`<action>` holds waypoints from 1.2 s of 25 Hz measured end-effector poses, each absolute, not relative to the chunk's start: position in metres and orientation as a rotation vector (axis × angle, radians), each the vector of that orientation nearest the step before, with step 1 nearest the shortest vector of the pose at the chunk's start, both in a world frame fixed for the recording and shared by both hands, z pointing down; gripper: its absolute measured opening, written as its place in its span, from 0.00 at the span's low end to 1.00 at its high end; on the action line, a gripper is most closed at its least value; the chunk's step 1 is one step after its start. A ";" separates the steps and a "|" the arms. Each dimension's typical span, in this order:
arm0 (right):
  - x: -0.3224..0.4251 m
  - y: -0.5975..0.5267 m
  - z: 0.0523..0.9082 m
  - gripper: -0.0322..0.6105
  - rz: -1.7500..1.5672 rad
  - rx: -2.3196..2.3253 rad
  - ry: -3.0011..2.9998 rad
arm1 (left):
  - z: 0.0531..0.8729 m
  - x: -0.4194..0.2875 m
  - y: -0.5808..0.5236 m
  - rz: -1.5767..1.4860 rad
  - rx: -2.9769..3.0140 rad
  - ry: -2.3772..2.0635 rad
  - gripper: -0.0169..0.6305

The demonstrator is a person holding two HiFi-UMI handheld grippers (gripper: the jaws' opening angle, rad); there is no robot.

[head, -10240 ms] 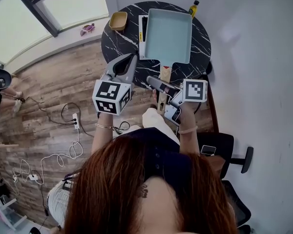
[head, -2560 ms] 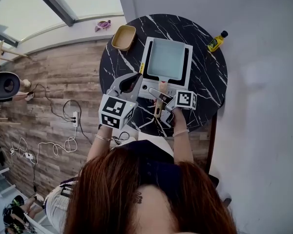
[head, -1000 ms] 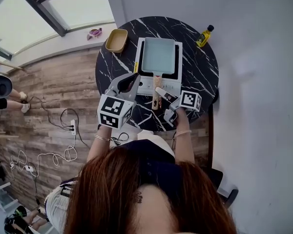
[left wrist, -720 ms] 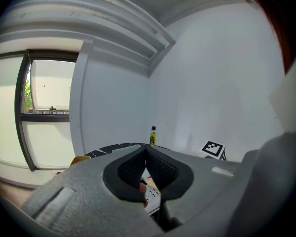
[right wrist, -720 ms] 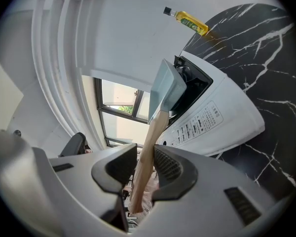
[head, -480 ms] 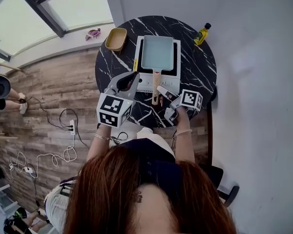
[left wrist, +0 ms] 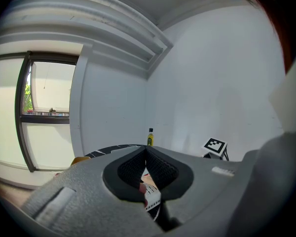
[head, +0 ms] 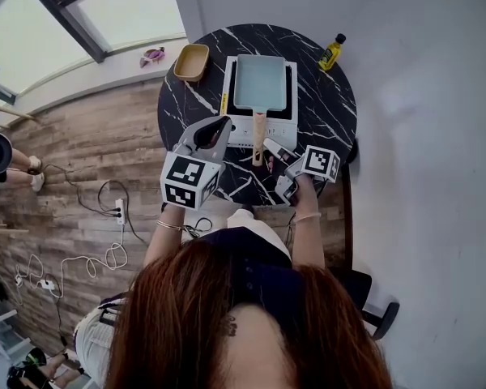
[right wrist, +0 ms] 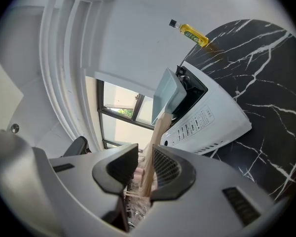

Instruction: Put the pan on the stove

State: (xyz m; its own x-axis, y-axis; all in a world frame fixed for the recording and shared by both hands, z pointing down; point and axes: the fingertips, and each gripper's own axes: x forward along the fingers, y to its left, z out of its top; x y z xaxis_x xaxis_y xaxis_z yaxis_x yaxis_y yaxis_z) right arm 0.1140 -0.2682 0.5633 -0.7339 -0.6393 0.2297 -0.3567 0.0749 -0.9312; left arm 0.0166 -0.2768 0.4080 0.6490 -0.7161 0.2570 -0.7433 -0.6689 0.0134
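Seen from above, a person stands at the near edge of a round black marble counter (head: 328, 112), with a tool in each hand. A white stove (head: 240, 138) sits at the middle of the counter. The pale blue rectangular pan (head: 260, 82) rests on top of it. The pan's wooden handle (head: 259, 138) points back over the stove's control strip toward the near edge.

The right tool (head: 269, 144) is level with the end of the handle, over the near part of the counter. Its jaws are partly apart and have just been closing. In the right gripper view the handle runs down into the gap between them, close against one pad with open space at the other, so it is not pinched.

The left tool (head: 220, 123) is just left of the stove's near left corner. Its jaws meet at the tips with nothing held between them.

A small yellow oil bottle (head: 330, 52) stands at the far right edge of the counter. A shallow tan dish (head: 192, 61) sits at the far left edge.
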 end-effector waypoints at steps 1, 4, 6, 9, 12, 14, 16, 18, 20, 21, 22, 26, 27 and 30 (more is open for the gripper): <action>0.114 -0.267 0.561 0.20 -1.705 -1.009 2.117 | 0.408 0.016 -0.275 0.349 2.745 -1.219 0.04; 0.114 -0.264 0.553 0.19 -1.672 -1.024 2.140 | 0.407 0.014 -0.272 0.343 2.745 -1.218 0.04; 0.116 -0.261 0.548 0.19 -1.648 -1.042 2.156 | 0.407 0.013 -0.269 0.340 2.746 -1.219 0.04; 0.117 -0.257 0.541 0.18 -1.615 -1.064 2.173 | 0.406 0.012 -0.265 0.334 2.748 -1.222 0.04; 0.117 -0.253 0.530 0.17 -1.563 -1.095 2.201 | 0.404 0.009 -0.259 0.326 2.749 -1.222 0.04; 0.117 -0.251 0.525 0.16 -1.530 -1.129 2.225 | 0.403 0.007 -0.256 0.321 2.749 -1.220 0.04; 0.116 -0.248 0.520 0.15 -1.496 -1.167 2.247 | 0.401 0.005 -0.254 0.315 2.753 -1.219 0.04; 0.115 -0.245 0.515 0.12 -1.464 -1.201 2.267 | 0.399 0.002 -0.251 0.307 2.756 -1.219 0.04; 0.115 -0.241 0.512 0.11 -1.438 -1.228 2.285 | 0.397 0.000 -0.247 0.300 2.759 -1.219 0.04; 0.115 -0.239 0.510 0.11 -1.426 -1.239 2.292 | 0.397 0.000 -0.245 0.297 2.760 -1.218 0.04; 0.115 -0.236 0.508 0.11 -1.415 -1.249 2.297 | 0.396 -0.001 -0.244 0.294 2.761 -1.217 0.04; 0.115 -0.227 0.500 0.10 -1.370 -1.278 2.310 | 0.394 -0.003 -0.237 0.284 2.768 -1.212 0.04; 0.114 -0.224 0.498 0.10 -1.356 -1.287 2.312 | 0.393 -0.004 -0.234 0.282 2.771 -1.210 0.04; 0.115 -0.218 0.491 0.09 -1.313 -1.319 2.317 | 0.390 -0.005 -0.228 0.273 2.782 -1.204 0.04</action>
State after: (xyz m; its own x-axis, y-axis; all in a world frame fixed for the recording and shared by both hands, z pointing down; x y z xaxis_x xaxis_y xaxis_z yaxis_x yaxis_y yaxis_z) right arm 0.1148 -0.2176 0.4913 -0.5947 -0.7615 0.2579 -0.6125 0.2214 -0.7588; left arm -0.0050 -0.2280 0.3897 0.6717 -0.7127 0.2020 -0.7302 -0.6830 0.0184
